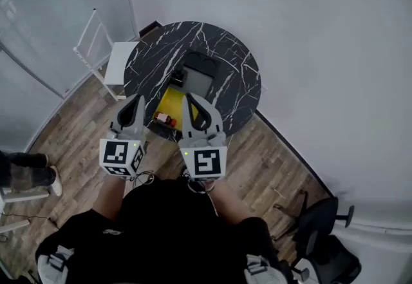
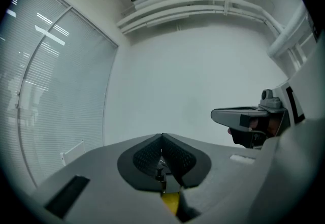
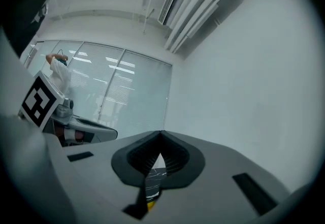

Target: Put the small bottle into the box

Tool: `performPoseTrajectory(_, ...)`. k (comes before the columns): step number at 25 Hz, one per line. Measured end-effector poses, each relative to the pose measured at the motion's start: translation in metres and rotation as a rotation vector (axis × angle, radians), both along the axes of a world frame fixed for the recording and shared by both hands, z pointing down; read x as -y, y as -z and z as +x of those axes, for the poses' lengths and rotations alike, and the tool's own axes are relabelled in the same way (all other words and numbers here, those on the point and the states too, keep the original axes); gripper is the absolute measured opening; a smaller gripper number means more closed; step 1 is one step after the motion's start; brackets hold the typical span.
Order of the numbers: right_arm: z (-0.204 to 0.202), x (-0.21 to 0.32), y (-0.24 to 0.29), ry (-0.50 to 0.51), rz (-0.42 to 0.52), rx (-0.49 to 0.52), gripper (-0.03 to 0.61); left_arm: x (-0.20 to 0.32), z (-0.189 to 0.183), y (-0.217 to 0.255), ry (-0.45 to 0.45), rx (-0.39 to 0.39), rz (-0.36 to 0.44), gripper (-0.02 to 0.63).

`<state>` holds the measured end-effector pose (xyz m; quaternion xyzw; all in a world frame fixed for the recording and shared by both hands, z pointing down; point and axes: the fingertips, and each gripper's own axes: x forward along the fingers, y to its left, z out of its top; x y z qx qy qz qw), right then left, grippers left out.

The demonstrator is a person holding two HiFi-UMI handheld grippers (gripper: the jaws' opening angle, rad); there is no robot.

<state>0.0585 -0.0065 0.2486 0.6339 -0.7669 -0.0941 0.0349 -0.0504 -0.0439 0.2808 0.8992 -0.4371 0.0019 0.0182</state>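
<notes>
Left tongs (image 1: 136,100) pressed together, empty, right tongs (image 1: 187,98) likewise shut tight, both held over round marble desk (image 1: 238,64), small bottle (image 1: 165,120) lay at yellow sheet's (image 1: 170,101) near end, dark box (image 1: 198,73) just behind.

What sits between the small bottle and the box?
Nothing visible. The small bottle lies at the near end of the yellow sheet on the table; the box stands just beyond that sheet.
</notes>
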Motion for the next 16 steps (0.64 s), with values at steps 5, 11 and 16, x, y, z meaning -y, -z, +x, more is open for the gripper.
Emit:
performPoseTrajectory(5, 0.009, -0.002, 0.000, 0.011, 0.002, -0.011, -0.005, -0.005, 0.010, -0.004, -0.002, 0.014, -0.007, 0.000)
performPoseTrajectory(11, 0.013, -0.002, -0.002, 0.029, -0.005, -0.010, -0.005, -0.009, 0.016, -0.007, 0.001, 0.016, -0.021, 0.000)
performPoseTrajectory(16, 0.016, -0.002, -0.003, 0.021, -0.013, -0.003, -0.005, -0.010, 0.019, -0.007, -0.009, 0.023, -0.020, 0.000)
